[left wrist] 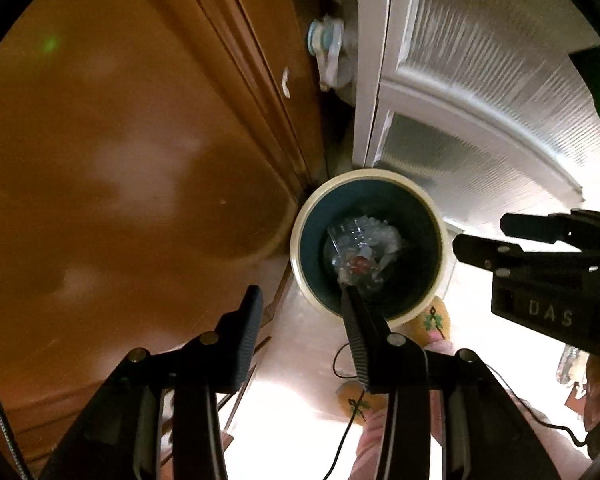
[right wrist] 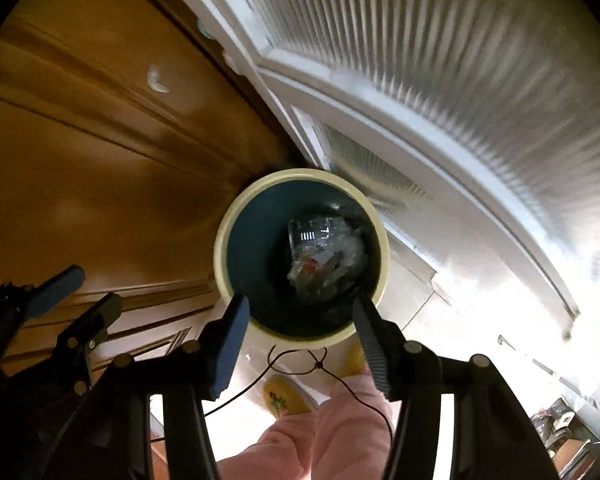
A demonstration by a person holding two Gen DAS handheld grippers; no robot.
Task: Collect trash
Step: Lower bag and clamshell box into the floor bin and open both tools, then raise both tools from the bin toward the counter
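A round bin with a cream rim (left wrist: 297, 240) (right wrist: 221, 240) and a dark teal inside stands on the floor, seen from straight above. At its bottom lies clear crumpled plastic trash (left wrist: 360, 248) (right wrist: 324, 256), with a see-through cup and a red scrap in it. My left gripper (left wrist: 300, 294) (right wrist: 96, 286) hangs open over the bin's near left edge, nothing between its fingers. My right gripper (right wrist: 299, 301) (left wrist: 480, 232) is open above the near rim and also holds nothing.
A brown wooden door (left wrist: 120, 160) rises on the left and a white door with ribbed glass (left wrist: 480, 80) on the right; the bin sits in their corner. Below the grippers are pink trouser legs (right wrist: 320, 440), yellow slippers (right wrist: 284, 400) and a thin black cable (right wrist: 292, 360).
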